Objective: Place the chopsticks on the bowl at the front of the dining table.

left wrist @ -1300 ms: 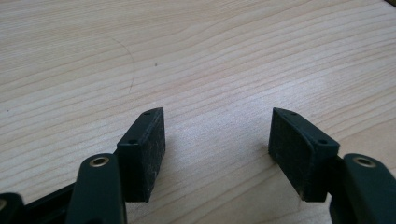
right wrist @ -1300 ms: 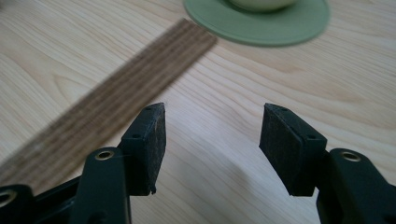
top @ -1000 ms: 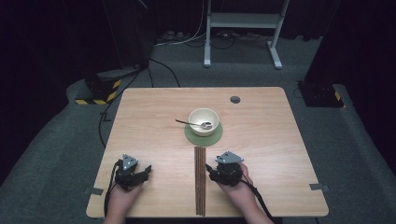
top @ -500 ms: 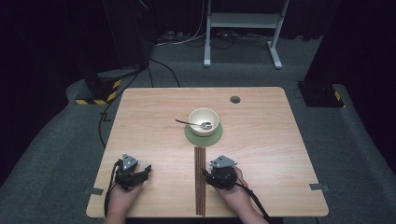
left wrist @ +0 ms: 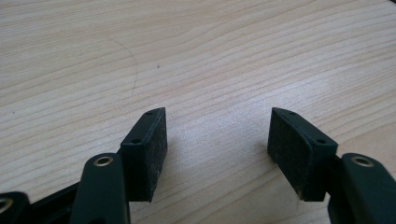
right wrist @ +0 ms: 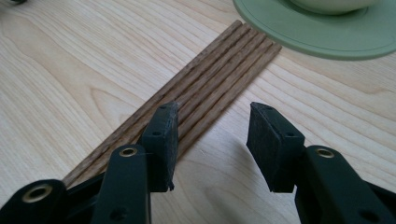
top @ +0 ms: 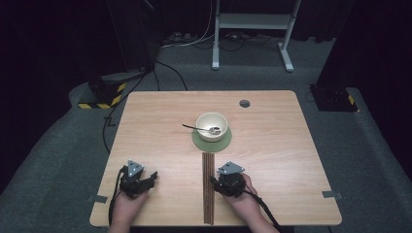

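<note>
A cream bowl (top: 212,125) with a metal spoon (top: 200,129) in it stands on a green coaster (top: 212,140) at the table's middle. A strip of dark wooden sticks (top: 208,187) runs from the coaster toward the near edge. My right gripper (top: 216,182) rests just right of the strip, tilted toward it; in the right gripper view it (right wrist: 212,140) stands open, its left jaw over the sticks (right wrist: 205,88), with the coaster (right wrist: 322,32) beyond. My left gripper (top: 148,180) lies at the near left; it (left wrist: 217,140) is open over bare wood.
The wooden table (top: 160,121) has a round grommet hole (top: 244,103) near its far right. Beyond the table are a white stand's legs (top: 252,29), floor cables (top: 170,41) and a yellow-black striped block (top: 102,99).
My right gripper has shifted left and turned toward the stick strip. The left gripper, bowl and sticks have stayed put.
</note>
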### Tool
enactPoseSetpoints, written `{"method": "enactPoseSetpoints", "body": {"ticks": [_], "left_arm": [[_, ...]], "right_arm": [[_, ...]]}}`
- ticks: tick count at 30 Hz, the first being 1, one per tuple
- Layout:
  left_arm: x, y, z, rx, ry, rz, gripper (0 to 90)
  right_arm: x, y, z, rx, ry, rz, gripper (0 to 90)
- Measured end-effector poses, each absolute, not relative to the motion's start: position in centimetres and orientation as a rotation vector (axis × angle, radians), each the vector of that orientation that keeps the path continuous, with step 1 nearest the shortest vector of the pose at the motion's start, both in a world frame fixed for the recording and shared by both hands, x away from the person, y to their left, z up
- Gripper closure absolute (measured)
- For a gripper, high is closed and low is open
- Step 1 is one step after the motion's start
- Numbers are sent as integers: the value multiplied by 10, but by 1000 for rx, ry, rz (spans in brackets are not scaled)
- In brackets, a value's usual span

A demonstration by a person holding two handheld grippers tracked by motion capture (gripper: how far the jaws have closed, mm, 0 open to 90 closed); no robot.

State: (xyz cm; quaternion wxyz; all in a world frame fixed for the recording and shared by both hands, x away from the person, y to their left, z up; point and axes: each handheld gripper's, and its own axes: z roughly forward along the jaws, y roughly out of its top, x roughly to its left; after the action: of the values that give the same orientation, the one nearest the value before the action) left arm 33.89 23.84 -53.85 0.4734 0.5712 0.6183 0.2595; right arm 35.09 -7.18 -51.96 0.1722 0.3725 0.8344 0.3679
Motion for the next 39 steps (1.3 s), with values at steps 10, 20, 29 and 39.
{"method": "enactPoseSetpoints", "body": {"ticks": [10,20,29,39], "left_arm": [[338,238,-538,1409,1512,644,378],[339,238,-539,1400,1514,642,378],[339,238,-539,1393,1512,645,378],[339,238,-539,1403,1500,651,380]], "right_arm": [[351,-70,-520,1058,2369,1047,532],[356,-79,-520,1080,2387,1019,602],[367,-100,-519,1162,2369,1000,638],[378,-131,-517,1242,2336,968,642]]}}
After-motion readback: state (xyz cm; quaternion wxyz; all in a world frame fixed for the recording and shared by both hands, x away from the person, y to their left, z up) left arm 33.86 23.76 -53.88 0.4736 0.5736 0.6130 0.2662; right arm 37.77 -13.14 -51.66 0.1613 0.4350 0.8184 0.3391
